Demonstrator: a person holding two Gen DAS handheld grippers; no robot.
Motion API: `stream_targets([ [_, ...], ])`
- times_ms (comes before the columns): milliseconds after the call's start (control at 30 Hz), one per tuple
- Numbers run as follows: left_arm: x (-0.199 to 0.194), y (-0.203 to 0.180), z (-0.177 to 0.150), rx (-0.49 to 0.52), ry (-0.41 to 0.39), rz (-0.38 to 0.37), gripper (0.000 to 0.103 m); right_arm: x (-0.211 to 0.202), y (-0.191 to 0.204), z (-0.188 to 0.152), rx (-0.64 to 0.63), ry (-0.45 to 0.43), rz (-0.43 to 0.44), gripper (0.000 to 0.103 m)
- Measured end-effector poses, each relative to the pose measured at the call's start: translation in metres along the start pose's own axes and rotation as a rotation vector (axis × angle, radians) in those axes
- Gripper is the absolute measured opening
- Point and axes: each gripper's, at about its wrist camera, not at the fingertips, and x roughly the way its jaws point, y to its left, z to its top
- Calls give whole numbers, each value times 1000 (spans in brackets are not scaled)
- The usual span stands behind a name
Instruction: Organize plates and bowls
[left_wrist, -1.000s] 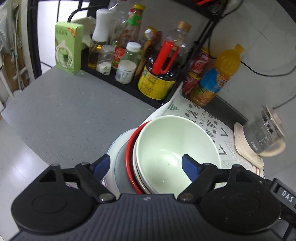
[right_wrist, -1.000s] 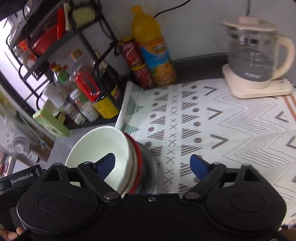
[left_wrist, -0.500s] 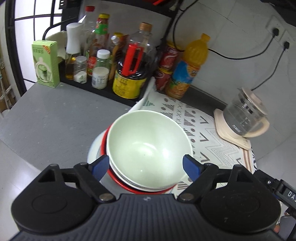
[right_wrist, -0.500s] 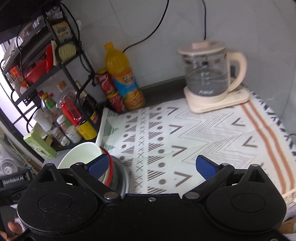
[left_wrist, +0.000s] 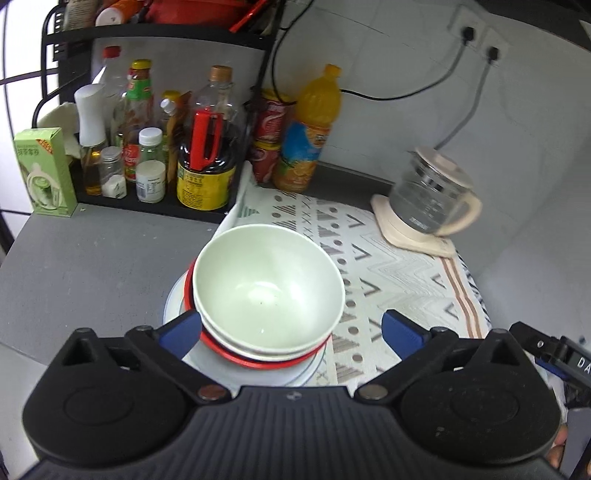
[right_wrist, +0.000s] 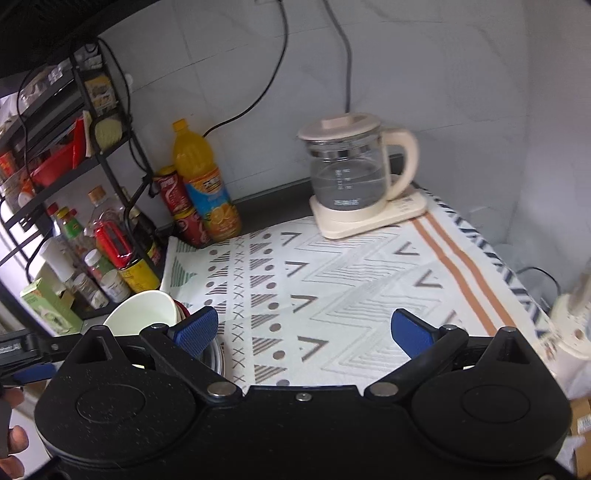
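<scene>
A pale green bowl (left_wrist: 267, 288) tops a stack: a white bowl under it, a red-rimmed dish (left_wrist: 258, 363), and a white plate (left_wrist: 173, 295) at the bottom, on the grey counter (left_wrist: 92, 266) by the mat's left edge. My left gripper (left_wrist: 291, 328) is open and empty, raised above the stack's near side. My right gripper (right_wrist: 303, 328) is open and empty over the patterned mat (right_wrist: 351, 288). The green bowl (right_wrist: 142, 310) shows at its lower left.
A black rack (left_wrist: 155, 199) with sauce bottles and jars stands at the back left, with a green box (left_wrist: 42, 173) beside it. An orange juice bottle (left_wrist: 308, 129) and red cans stand by the wall. A glass kettle (right_wrist: 351, 173) sits on the mat's far right.
Both grippers have pulled back and up from the stack of bowls and plates. The stack has stayed in place. The right gripper now faces the mat.
</scene>
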Motion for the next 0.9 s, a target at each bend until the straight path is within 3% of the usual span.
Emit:
stream_targets([
  [300, -41, 24, -19, 83, 13, -71, 103, -62, 19, -33, 52, -63, -53, 103],
  [900, -106, 66, -51, 153, 7, -148, 103, -130, 59, -87, 51, -111, -110, 103],
])
